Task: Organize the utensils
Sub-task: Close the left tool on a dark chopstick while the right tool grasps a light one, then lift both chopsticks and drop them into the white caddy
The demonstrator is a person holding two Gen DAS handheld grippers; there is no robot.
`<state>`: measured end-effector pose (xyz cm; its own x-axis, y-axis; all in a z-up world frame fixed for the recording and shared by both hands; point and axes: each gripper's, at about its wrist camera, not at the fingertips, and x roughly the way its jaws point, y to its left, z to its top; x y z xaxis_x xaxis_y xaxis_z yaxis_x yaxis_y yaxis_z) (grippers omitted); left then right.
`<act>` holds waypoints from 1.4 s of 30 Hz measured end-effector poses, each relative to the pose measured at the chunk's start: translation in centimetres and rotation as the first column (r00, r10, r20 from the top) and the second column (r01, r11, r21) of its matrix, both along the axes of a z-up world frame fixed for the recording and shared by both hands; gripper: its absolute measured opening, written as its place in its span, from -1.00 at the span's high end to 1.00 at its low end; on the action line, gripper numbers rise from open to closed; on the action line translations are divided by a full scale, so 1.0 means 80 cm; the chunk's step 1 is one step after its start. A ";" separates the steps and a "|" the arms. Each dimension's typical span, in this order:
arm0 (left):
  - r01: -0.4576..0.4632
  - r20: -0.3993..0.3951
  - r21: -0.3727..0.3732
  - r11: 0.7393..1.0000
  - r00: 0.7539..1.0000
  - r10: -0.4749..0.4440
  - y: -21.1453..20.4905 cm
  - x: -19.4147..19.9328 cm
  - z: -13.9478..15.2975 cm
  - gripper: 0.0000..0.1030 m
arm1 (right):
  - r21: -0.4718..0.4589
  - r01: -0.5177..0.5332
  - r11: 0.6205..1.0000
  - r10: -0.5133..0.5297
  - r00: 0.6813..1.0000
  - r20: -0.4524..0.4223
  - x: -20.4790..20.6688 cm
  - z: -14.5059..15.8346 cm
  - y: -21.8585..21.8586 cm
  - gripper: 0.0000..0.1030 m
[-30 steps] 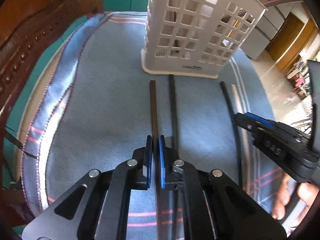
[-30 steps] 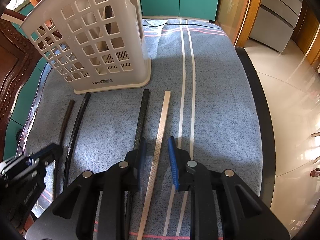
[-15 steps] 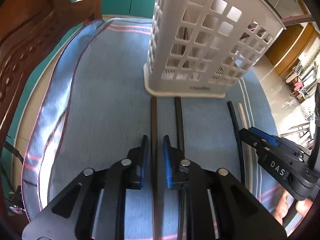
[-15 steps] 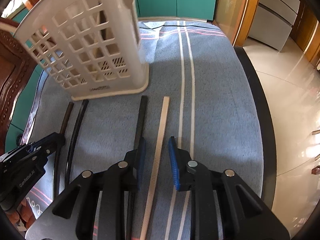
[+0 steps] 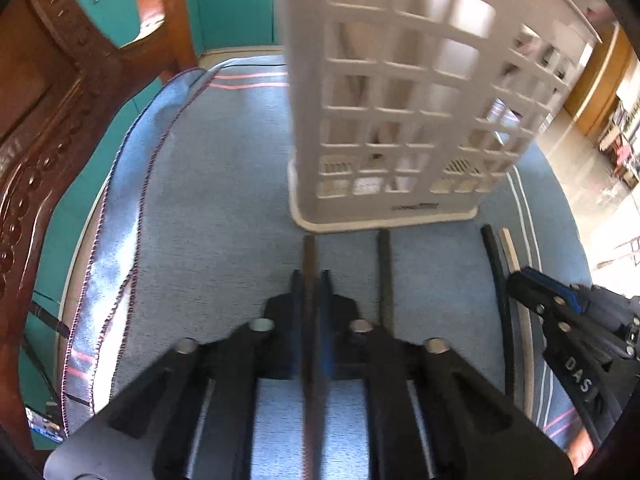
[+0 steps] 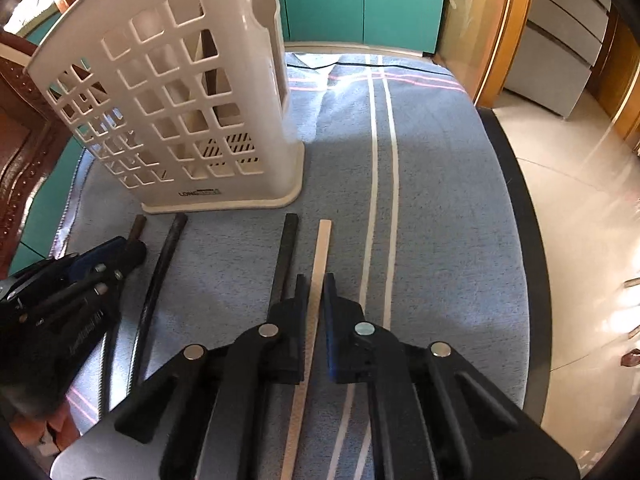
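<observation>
Several chopsticks lie side by side on the blue cloth in front of a white lattice utensil basket [image 5: 400, 120] [image 6: 180, 120]. My left gripper [image 5: 310, 276] is shut on the brown chopstick [image 5: 309, 248], the leftmost one, whose tip points at the basket's base. A dark chopstick [image 5: 384, 264] lies just right of it. My right gripper [image 6: 316, 280] is shut on the beige chopstick [image 6: 324, 240], with a black chopstick [image 6: 289, 240] beside it on the left. Each gripper shows in the other's view: the left gripper [image 6: 134, 248] and the right gripper [image 5: 516, 280].
The blue striped cloth [image 6: 440, 200] covers a round table with a dark rim [image 6: 520, 220]; tiled floor lies past it on the right. A carved wooden chair [image 5: 40, 140] stands close on the left. Teal cabinet doors [image 6: 360, 0] are behind the table.
My left gripper moved forward toward the basket, opened briefly, then shut on the brown chopstick. My right gripper stayed put and its jaws shut on the beige chopstick.
</observation>
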<state>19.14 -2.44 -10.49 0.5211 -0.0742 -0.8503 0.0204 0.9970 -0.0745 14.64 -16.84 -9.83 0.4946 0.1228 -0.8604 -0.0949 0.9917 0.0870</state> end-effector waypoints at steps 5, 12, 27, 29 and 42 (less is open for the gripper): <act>-0.029 0.032 -0.044 0.999 0.999 0.030 0.033 -0.019 0.016 0.86 | 0.047 -0.011 0.999 0.009 0.999 0.053 -0.017 0.031 -0.009 0.85; 0.048 0.238 -0.139 0.989 0.971 -0.014 0.065 -0.100 0.123 0.86 | 0.181 -0.115 0.977 0.076 0.976 0.205 -0.078 0.117 -0.029 0.87; 0.040 0.636 -0.397 0.917 0.732 0.244 0.127 -0.163 0.332 0.87 | 0.407 -0.091 0.909 -0.109 0.890 0.443 -0.103 0.266 -0.088 0.87; 0.026 0.633 -0.476 0.879 0.704 0.322 0.142 -0.164 0.336 0.87 | 0.420 -0.088 0.903 -0.136 0.870 0.474 -0.102 0.292 -0.090 0.87; -0.059 0.621 -0.450 0.891 0.697 0.359 0.119 -0.102 0.286 0.86 | 0.517 -0.036 0.855 -0.363 0.671 0.647 -0.062 0.319 -0.094 0.87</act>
<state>10.95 7.09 12.39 0.9752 -0.1144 -0.1894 0.0088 0.8754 -0.4834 9.64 -24.33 15.67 0.9645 0.2447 -0.0991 -0.1642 0.8501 0.5004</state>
